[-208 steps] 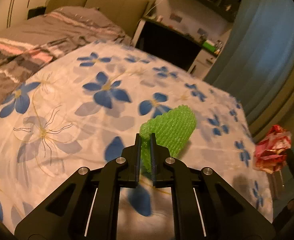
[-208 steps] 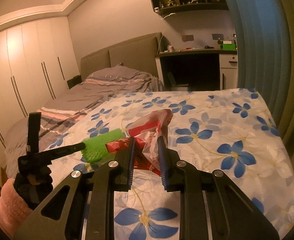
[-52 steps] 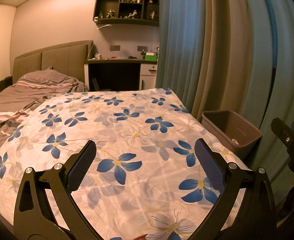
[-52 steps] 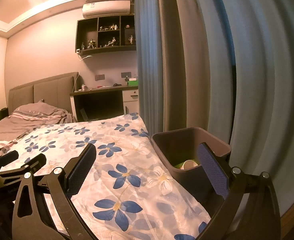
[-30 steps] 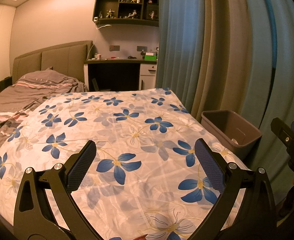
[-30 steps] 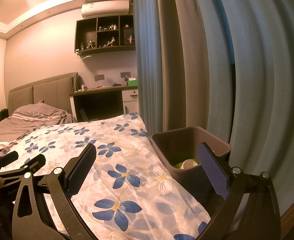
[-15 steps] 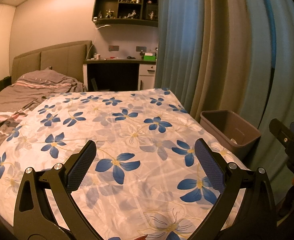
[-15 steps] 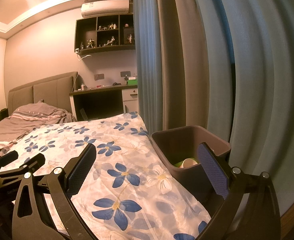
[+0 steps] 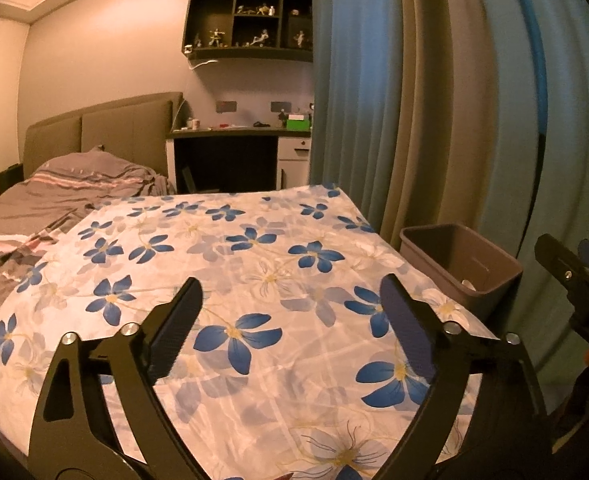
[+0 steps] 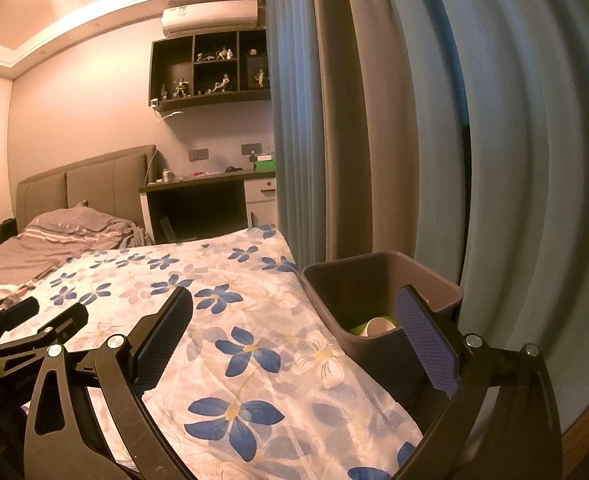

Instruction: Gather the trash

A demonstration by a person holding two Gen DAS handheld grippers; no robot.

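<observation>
My left tongs point(image 9: 290, 320) gape wide, grasping nothing, above the bed's flowered sheet point(image 9: 230, 264). My right tongs point(image 10: 294, 332) are released too, hovering at the bed's right edge. The brown bin point(image 10: 378, 280) stands just beside that edge against the curtain point(image 10: 494, 160); a white cup point(image 10: 378, 326) and something green point(image 10: 358, 328) lie inside it.
</observation>
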